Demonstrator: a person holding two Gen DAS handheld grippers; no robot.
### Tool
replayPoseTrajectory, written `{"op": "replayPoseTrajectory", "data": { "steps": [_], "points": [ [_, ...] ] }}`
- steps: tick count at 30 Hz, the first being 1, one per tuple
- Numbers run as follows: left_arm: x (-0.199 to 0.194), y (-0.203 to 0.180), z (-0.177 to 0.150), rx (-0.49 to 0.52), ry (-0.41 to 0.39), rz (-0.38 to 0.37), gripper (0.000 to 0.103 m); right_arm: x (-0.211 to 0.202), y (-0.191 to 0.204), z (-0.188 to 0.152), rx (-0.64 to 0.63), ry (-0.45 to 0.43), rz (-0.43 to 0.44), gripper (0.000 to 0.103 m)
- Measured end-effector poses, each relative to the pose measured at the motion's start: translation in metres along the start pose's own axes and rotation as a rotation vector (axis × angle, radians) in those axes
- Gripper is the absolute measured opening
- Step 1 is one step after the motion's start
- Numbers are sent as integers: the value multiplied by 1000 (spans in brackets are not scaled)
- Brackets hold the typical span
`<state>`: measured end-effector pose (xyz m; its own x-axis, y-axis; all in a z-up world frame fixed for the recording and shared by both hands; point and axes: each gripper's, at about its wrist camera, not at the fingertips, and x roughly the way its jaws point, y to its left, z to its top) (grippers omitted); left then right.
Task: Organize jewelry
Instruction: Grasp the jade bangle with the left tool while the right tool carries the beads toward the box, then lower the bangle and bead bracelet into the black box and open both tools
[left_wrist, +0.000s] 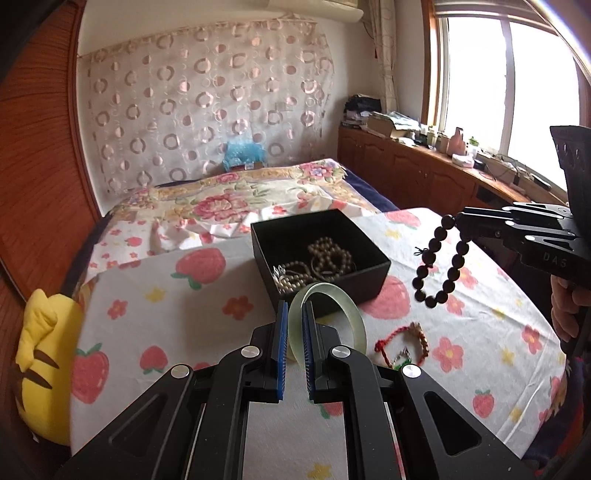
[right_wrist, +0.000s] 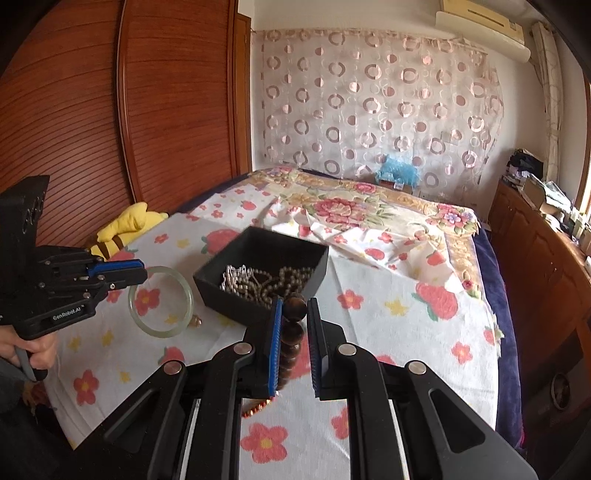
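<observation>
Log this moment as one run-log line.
left gripper: shut on jade bangle | right gripper: shut on dark bead bracelet | black box: holds beads

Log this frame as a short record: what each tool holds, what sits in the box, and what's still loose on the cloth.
left tool: shut on pale green bangle, lifted off the cloth
right tool: shut on dark bead bracelet, hanging beside the box
black box: open, holds pale bead strands and a silvery chain
loose on strawberry cloth: red cord bracelet
</observation>
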<state>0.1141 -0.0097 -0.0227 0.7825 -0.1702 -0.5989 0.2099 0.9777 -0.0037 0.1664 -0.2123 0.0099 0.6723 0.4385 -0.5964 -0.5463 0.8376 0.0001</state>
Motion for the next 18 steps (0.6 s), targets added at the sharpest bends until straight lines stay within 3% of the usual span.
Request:
{"op": "replayPoseTrajectory", "data": {
  "steps": [10,18],
  "points": [
    [5,12,17,-18,-31,8,7,9,5,44,-25,-59,5,15],
    [13,19,27,-35,-47,9,7,36,3,66,15,-45,41,15]
  ]
}}
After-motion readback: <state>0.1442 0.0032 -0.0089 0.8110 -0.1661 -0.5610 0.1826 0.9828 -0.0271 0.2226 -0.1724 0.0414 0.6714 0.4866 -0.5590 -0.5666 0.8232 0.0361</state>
